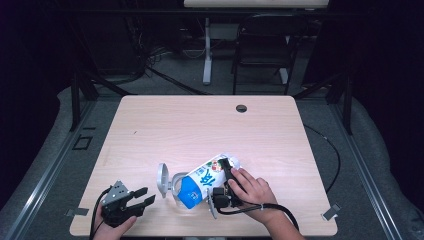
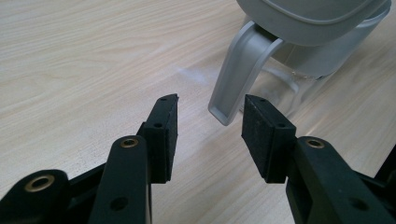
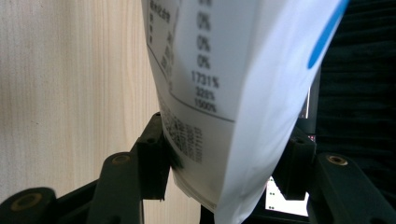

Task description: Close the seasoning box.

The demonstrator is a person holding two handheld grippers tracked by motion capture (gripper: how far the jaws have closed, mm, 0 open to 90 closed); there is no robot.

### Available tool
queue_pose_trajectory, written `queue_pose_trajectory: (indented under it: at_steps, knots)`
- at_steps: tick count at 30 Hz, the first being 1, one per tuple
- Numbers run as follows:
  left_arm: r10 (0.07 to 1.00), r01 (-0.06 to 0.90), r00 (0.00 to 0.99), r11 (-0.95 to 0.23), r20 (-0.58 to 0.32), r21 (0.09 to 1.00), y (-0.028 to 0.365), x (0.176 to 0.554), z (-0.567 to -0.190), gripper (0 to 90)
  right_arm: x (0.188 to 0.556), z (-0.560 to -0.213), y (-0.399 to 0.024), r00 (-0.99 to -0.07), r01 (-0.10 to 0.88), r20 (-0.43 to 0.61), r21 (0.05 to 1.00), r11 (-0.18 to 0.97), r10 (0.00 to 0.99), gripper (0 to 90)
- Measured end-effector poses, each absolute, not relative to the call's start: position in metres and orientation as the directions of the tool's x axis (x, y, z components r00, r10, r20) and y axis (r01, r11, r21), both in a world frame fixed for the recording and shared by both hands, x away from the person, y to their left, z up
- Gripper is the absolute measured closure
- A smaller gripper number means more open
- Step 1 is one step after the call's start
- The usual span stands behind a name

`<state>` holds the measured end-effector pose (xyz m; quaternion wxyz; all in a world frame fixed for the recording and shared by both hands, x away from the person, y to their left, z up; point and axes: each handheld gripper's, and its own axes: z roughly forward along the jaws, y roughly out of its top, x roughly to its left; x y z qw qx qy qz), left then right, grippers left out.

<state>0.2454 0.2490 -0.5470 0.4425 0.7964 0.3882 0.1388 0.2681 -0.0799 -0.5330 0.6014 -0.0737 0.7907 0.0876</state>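
Carton [image 1: 207, 179] lying tilted in the lower middle of the high view, blue end dipping over a clear jug [image 1: 176, 187] with its grey lid [image 1: 162, 179] flipped up. Being clamped between the jaws of the right gripper [image 1: 224, 186]; right gripper view adding the printed figures on the white side [image 3: 219, 93], pads pressing both faces. Left gripper [image 1: 145, 196] sitting at lower left, jaws standing wide apart and gripping nothing; left gripper view revealing the jug's grey handle [image 2: 238, 74] just beyond the fingertips, over pale table [image 2: 84, 56].
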Motion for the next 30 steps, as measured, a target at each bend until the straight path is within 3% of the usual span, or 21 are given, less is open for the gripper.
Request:
queue_pose_trajectory:
  at_steps: [30]
  knots:
    - [0.737,0.494,0.665,-0.309,-0.124,0.813,0.2473,0.2449,-0.5466,56.2,0.2684,-0.5264,-0.0768,-0.245,-0.230,-0.964,-0.047,0.972,-0.105,47.5]
